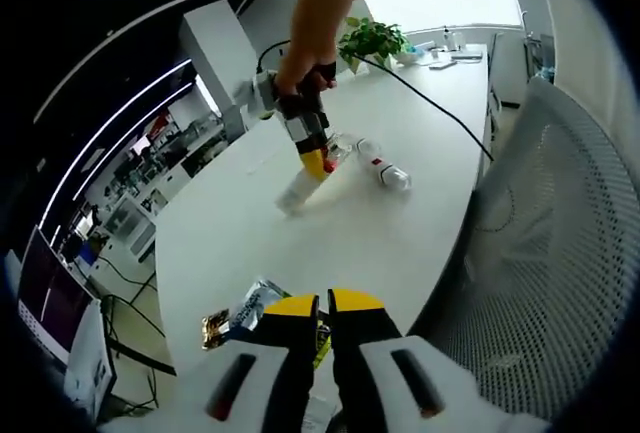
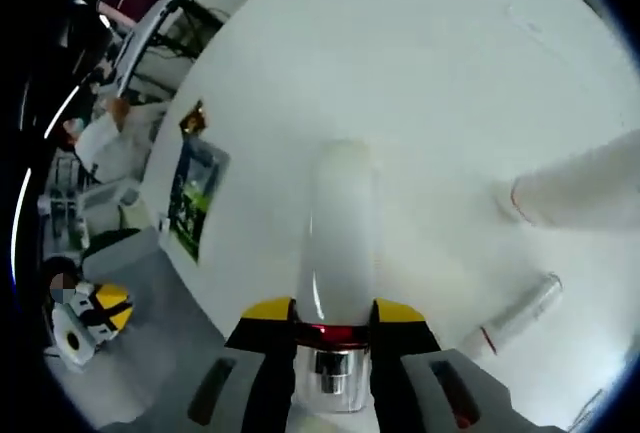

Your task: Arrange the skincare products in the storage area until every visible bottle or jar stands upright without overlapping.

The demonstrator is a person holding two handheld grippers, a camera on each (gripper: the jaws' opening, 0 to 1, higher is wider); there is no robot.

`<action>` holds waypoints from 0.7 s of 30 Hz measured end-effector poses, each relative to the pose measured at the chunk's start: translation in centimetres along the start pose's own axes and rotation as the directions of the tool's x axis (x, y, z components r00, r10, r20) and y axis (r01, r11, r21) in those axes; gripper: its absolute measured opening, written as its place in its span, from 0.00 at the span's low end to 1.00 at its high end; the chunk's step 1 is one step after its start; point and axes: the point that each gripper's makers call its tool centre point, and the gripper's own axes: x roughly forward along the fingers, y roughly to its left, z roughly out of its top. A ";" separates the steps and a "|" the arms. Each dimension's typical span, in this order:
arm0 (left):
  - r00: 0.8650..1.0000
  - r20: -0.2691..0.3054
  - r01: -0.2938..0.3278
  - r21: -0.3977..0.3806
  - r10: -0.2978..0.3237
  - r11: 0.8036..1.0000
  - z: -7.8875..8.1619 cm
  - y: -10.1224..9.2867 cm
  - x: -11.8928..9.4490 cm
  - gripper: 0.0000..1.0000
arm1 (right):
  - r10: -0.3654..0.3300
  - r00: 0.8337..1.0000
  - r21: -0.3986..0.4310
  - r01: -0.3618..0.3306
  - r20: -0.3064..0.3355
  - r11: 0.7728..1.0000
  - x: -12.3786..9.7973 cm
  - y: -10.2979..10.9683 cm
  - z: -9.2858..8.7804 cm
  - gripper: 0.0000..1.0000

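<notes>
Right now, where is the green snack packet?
The shiny green snack packet lies flat near the white table's edge, left of the frosted white bottle in the right claw.

1. A white table [image 1: 240, 223] spreads ahead of the jaws in the left gripper view.
2. A foil snack packet [image 1: 238, 315] lies just ahead of the jaw tips there, slightly left; in the right gripper view it lies left of the jaws.
3. A potted green plant [image 1: 373, 41] stands far ahead, at the table's far end.
4. A black cable [image 1: 440, 108] runs across the table, ahead and to the right.
5. A white mesh chair [image 1: 555, 253] stands right of the jaws.
</notes>
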 end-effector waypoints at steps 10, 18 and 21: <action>1.000 0.005 -0.009 0.003 0.009 1.000 0.1 0.1 -0.1 0.00 | -0.044 0.985 -0.101 0.027 -0.169 0.995 -1.4 -0.6 -0.5 0.22; 1.000 0.006 -0.011 0.004 0.011 1.000 0.1 0.1 -0.1 0.00 | -0.086 0.949 -0.173 0.034 -0.304 0.984 -2.2 0.6 -2.2 0.22; 1.000 0.006 -0.011 0.005 0.011 1.000 0.1 0.1 -0.1 0.00 | -0.114 0.932 -0.206 0.044 -0.344 0.978 -2.8 1.3 -3.0 0.22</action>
